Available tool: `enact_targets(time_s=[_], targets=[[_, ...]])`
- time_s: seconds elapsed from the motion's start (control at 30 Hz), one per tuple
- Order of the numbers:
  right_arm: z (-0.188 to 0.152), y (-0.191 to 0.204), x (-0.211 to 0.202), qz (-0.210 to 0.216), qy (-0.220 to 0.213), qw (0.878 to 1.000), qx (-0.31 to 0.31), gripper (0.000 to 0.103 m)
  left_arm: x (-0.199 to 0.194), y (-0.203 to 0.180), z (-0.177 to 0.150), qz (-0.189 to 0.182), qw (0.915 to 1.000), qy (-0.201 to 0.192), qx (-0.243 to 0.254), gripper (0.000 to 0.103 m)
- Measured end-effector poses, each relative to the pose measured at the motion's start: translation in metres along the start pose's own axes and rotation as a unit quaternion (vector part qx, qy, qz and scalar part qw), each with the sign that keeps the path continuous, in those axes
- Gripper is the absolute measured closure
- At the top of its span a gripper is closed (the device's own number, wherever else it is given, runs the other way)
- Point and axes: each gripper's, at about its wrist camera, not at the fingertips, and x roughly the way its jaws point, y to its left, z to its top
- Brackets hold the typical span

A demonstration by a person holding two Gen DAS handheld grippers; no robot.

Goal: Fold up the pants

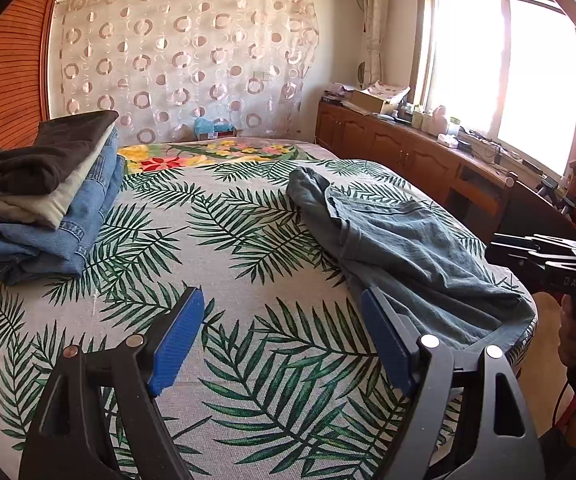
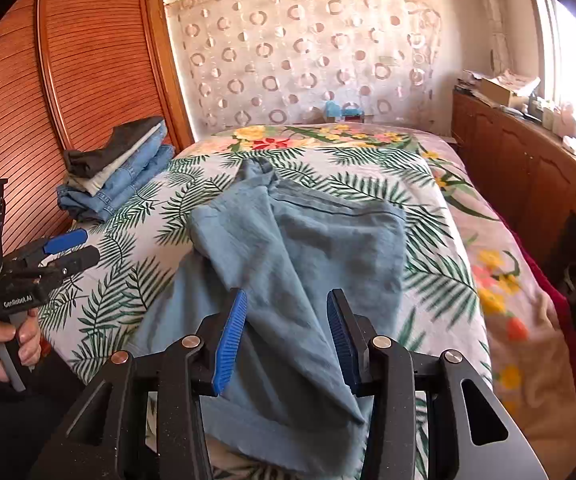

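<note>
Blue-grey pants (image 2: 300, 256) lie rumpled on the leaf-print bed cover (image 2: 127, 280), waist end far, leg hems near the front edge. They also show in the left wrist view (image 1: 408, 240) at the right. My right gripper (image 2: 285, 304) is open and empty, hovering just above the near leg end. My left gripper (image 1: 281, 300) is open and empty over bare cover, left of the pants; its right pad is next to the cloth's edge. The left gripper also shows in the right wrist view (image 2: 69, 246) at the left, held by a hand.
A stack of folded clothes (image 1: 47, 200), black on beige on denim, sits at the bed's left side by a wooden louvred door (image 2: 67, 80). A wooden cabinet (image 1: 408, 152) with clutter runs along the right under the window. A floral sheet (image 2: 508, 320) covers the bed's right side.
</note>
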Motion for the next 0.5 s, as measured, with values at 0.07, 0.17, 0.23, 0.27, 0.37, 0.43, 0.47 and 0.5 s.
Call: enact_targets(time_s=[0.07,0.17,0.23,0.27,0.37,0.43,0.47,0.5], targets=[[0.006,0.002,0.006,0.004,0.001,1.000,-0.005,0.059,-0.001,0.001,-0.001,0.002,1.0000,-0.001,-0.002,0.022],[0.014,0.005,0.014,0.006,0.004,1.000,-0.013,0.059,-0.002,0.002,-0.001,0.006,1.0000,-0.004,-0.003,0.022],[0.017,0.006,0.020,0.007,0.007,1.000,-0.021,0.059,-0.003,0.004,-0.001,0.009,0.9999,-0.006,-0.006,0.022],[0.019,0.007,0.023,0.008,0.009,1.000,-0.024,0.059,-0.003,0.006,-0.002,0.009,0.9999,-0.007,-0.007,0.022],[0.025,0.012,0.034,0.012,0.016,0.999,-0.030,0.059,-0.003,0.010,-0.002,0.011,0.9998,-0.007,-0.012,0.022],[0.029,0.015,0.040,0.017,0.020,0.999,-0.037,0.059,-0.002,0.010,-0.003,0.012,0.9998,-0.006,-0.014,0.022],[0.032,0.017,0.044,0.020,0.021,0.999,-0.040,0.059,-0.002,0.011,-0.003,0.013,0.9998,-0.006,-0.014,0.022],[0.034,0.019,0.047,0.024,0.022,0.999,-0.043,0.059,-0.002,0.010,-0.003,0.013,0.9998,-0.006,-0.014,0.022]])
